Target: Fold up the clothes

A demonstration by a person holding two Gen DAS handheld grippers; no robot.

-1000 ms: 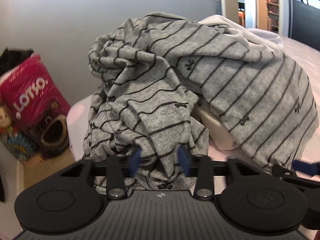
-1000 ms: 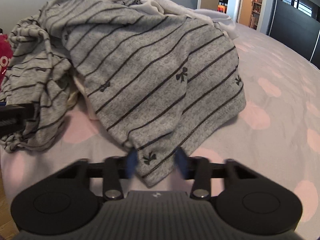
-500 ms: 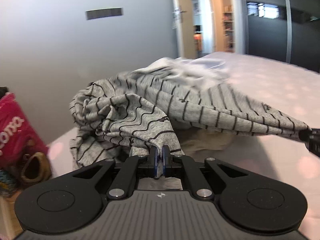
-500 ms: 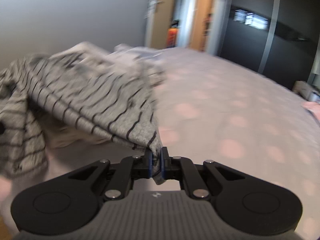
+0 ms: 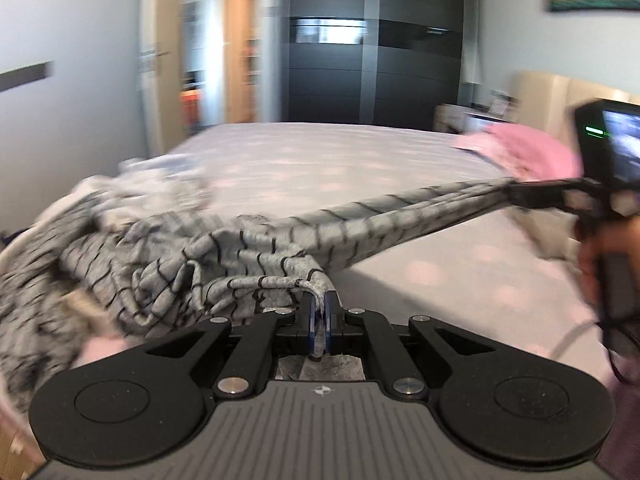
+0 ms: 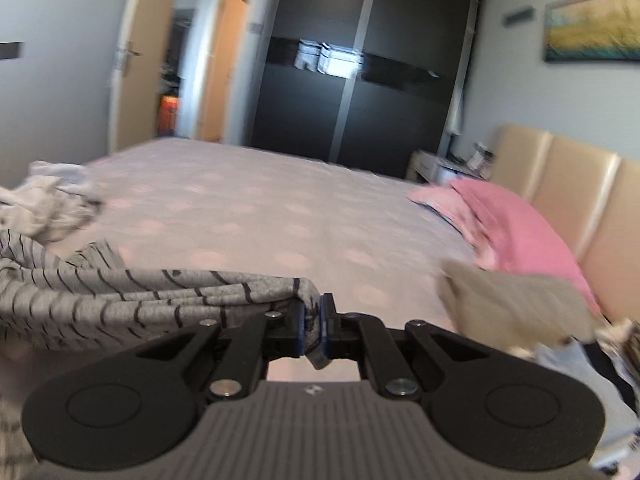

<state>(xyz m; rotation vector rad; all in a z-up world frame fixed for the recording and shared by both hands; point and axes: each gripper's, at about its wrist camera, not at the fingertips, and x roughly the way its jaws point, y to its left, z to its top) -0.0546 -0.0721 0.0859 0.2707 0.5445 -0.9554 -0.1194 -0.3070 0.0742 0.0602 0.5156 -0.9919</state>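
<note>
Grey striped garment stretched across frame centre above dotted bed sheet, pulled taut between my tongs. My left gripper pinching one fabric edge, blue pads pressed together. My right gripper likewise clamped on other edge. Pink pillow at right.

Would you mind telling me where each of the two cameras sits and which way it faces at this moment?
Left wrist: sits on the left gripper, looking across the bed at the wardrobe; the right gripper and a hand show at right.
Right wrist: sits on the right gripper, facing the wardrobe and headboard; only its own fingers show.
Shared: the striped garment, pink pillow, bed.
</note>
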